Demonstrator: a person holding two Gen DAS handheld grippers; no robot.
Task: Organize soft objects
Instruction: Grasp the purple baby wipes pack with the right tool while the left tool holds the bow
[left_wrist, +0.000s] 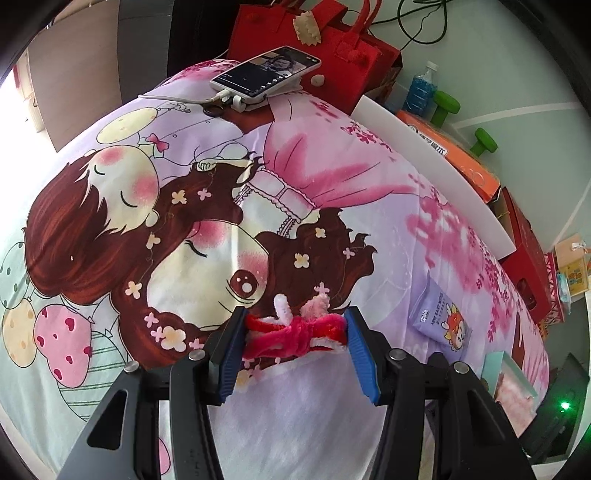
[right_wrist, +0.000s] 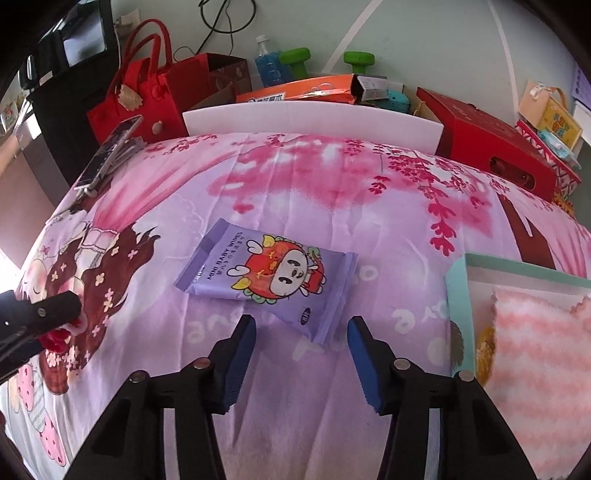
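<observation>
Partway, I judge: left gripper (left_wrist: 295, 328) clenched on fuzzy red-and-pink pipe-cleaner bow (left_wrist: 295, 330), lifted off the bedsheet; right gripper (right_wrist: 301, 332) released, purple baby-wipes pack (right_wrist: 266, 273) just ahead between its fingers; pink-striped cloth (right_wrist: 535, 369) already boxed to its right.

Bare sheet (right_wrist: 295, 387) around the wipes pack (right_wrist: 266, 277); teal box (right_wrist: 458, 314) seemingly blocks the right.

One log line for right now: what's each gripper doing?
left gripper: shut on fuzzy bow | right gripper: open, nothing held, wipes pack just ahead | box: holds pink cloth
</observation>
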